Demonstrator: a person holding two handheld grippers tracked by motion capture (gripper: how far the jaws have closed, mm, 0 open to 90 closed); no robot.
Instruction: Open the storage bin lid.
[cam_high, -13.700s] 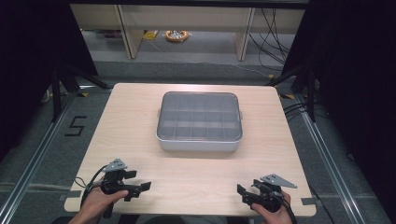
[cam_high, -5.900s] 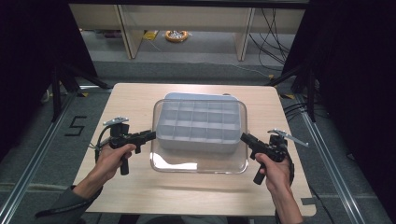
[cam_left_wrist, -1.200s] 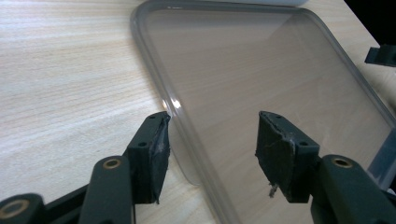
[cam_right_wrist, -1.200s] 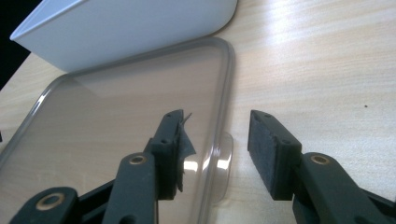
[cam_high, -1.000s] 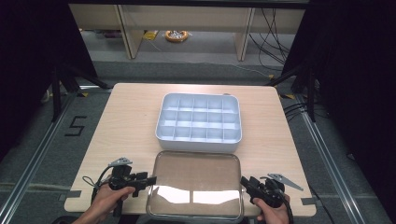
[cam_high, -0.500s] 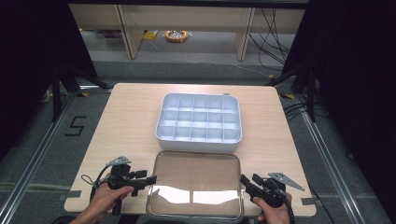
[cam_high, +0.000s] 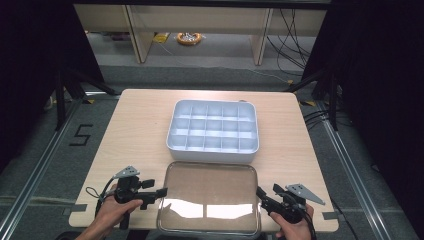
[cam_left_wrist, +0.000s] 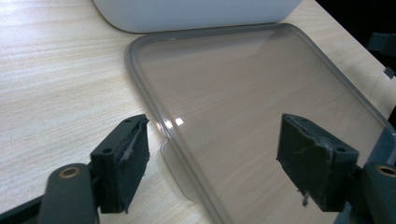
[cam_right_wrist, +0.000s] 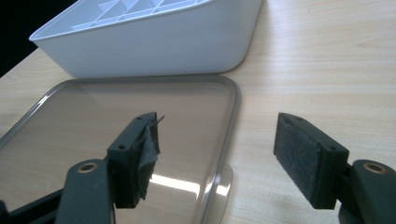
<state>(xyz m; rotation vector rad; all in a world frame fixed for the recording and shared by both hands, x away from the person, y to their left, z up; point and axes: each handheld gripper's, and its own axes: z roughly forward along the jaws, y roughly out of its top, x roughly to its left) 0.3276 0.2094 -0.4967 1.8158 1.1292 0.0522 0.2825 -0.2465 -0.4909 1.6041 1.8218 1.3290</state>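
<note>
Clear rectangular plastic lid (cam_high: 209, 198) with rounded corners is lying flat on the near part of the light wooden table (cam_high: 135, 130), between my two claws, its near edge reaching the table's front edge.

My left claw (cam_high: 161, 192) is sitting at the lid's left edge, held in my left hand (cam_high: 112, 212). Its jaws are standing wide apart, gripping nothing; in the left gripper view (cam_left_wrist: 212, 158) the lid's raised rim and a small tab are lying between them.

My right claw (cam_high: 260, 194) is sitting at the lid's right edge, held in my right hand (cam_high: 292, 227). Its jaws are likewise spread wide and holding nothing; in the right gripper view (cam_right_wrist: 217, 156) the lid's right rim and tab are lying in the gap.

White rectangular plastic organiser tray (cam_high: 213, 131) with a grid of empty compartments is resting just beyond the lid at the table's middle, uncovered, its near wall close to the lid's far edge.

Grey floor (cam_high: 45, 165) is surrounding the table.
</note>
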